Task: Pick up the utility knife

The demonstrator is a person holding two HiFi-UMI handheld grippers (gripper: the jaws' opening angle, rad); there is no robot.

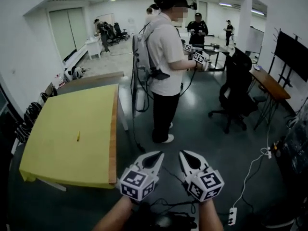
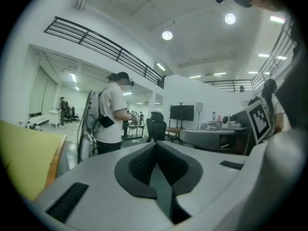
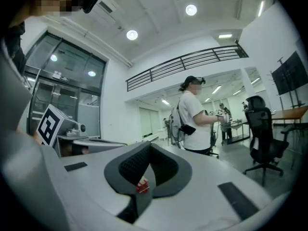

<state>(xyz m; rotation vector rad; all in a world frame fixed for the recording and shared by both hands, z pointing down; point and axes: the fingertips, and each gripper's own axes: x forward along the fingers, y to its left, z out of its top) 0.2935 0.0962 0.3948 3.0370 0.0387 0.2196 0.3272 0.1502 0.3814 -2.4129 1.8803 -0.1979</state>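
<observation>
Utility knife [image 1: 78, 136]: left of both grippers, on table [image 1: 57, 165], lengthwise near-to-far.
Nearer: left gripper [image 1: 155, 158], closed, empty.
Right gripper [image 1: 186, 156]: closed, empty.

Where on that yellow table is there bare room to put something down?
Nearly the whole yellow table is bare: free patches lie between the utility knife near its middle and every edge. Right of it the floor is crowded: a person, a power strip, a chair.
</observation>
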